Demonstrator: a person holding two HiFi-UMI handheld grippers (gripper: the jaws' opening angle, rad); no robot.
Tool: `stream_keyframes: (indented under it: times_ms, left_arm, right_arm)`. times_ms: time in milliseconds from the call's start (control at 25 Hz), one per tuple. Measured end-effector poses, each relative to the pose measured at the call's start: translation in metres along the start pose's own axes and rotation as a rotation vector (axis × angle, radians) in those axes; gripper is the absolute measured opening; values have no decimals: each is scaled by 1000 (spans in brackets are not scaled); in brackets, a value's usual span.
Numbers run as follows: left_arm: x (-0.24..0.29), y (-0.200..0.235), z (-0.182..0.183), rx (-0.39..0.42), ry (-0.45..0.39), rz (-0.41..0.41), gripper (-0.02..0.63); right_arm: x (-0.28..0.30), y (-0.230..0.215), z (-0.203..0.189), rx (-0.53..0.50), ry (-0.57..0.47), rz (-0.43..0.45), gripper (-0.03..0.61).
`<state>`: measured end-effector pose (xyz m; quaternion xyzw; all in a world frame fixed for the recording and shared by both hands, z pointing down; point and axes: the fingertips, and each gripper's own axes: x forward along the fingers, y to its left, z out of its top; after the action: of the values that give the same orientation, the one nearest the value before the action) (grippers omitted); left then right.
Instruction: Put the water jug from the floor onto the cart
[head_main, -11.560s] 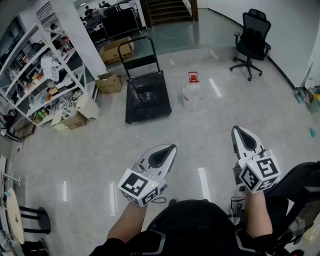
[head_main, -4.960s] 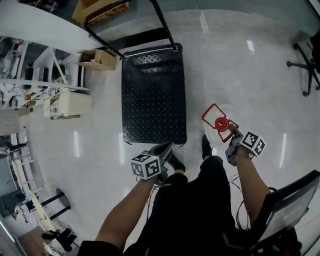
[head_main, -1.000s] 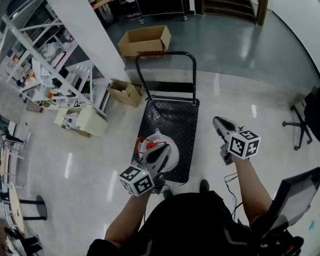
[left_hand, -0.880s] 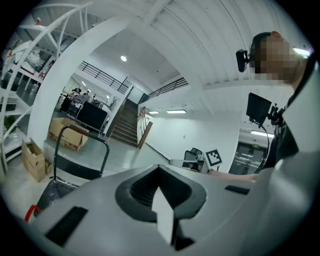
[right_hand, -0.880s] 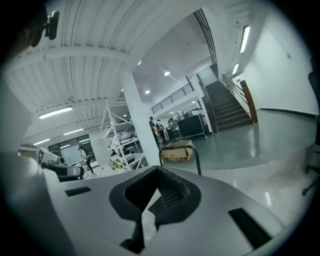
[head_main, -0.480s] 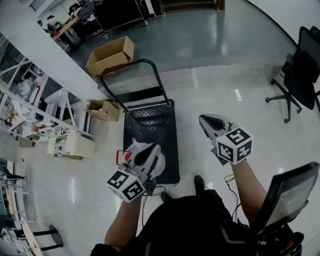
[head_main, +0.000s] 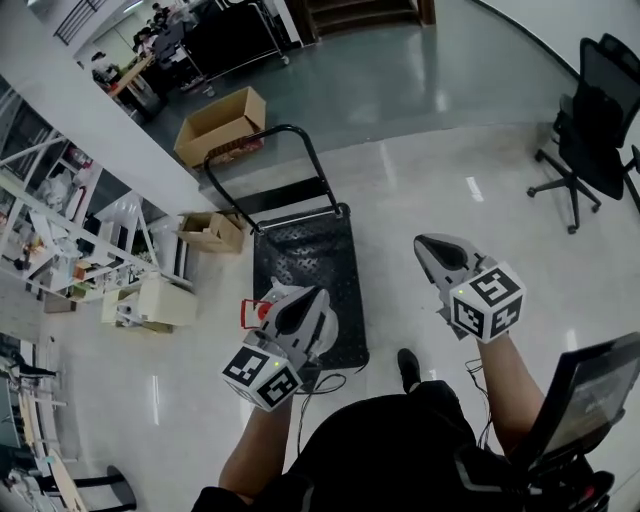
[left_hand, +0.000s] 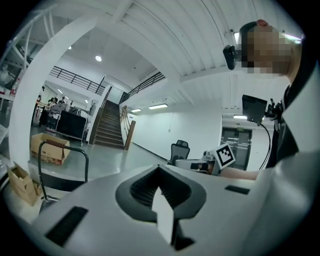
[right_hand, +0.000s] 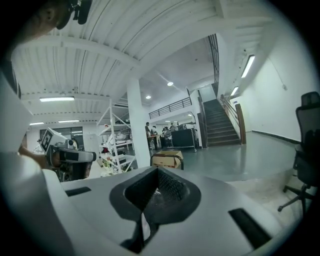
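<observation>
The only print that can be made out is the black-and-white square marker pattern on each tool's cube; no words or brand can be read on the jug or the cart.

The left tool (head_main: 321, 293) has its jaws pressed together with nothing between them. Its own view looks level across the room, toward a staircase and an office chair (head_main: 598, 110). The right tool (head_main: 421, 241) is likewise pressed together and empty. It is held out over the pale floor (head_main: 420, 190), to the right of the cart and well apart from the jug.

The water jug (head_main: 254, 310) sits on the near end of the black cart (head_main: 310, 250), toward its left edge. In the head view the left tool covers most of it, so only its red cap and red carrying frame and a bit of clear body show beside the tool. The red top faces upward, so the jug seems to stand upright, its long axis vertical. Whether the left tool touches it cannot be told.

A cardboard box (head_main: 222, 125) lies beyond the cart's far end.
</observation>
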<state>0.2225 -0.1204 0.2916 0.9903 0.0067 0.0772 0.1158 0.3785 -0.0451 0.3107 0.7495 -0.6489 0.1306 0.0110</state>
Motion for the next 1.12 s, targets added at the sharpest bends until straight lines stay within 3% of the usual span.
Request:
stream_keyframes:
  times_ms: [360,600,880,1120]
  left_arm:
    - [-102,-56,-26,50,-73,-119,-2]
    - [-163,-79,-49,-39,-65,-172,-2]
    - [-198,-140,-49,18,-96,-224,-2]
    - [-230,-197,-61,51,-78,-171,-2]
  right_arm:
    - [-81,112,-32,10,10,-98,2]
    - [-127,188,-45,-3,29,-141,2]
    - [-198,215,-47,-40,6,-167,2]
    - [-266,241,-74,-11,-12,-135,2]
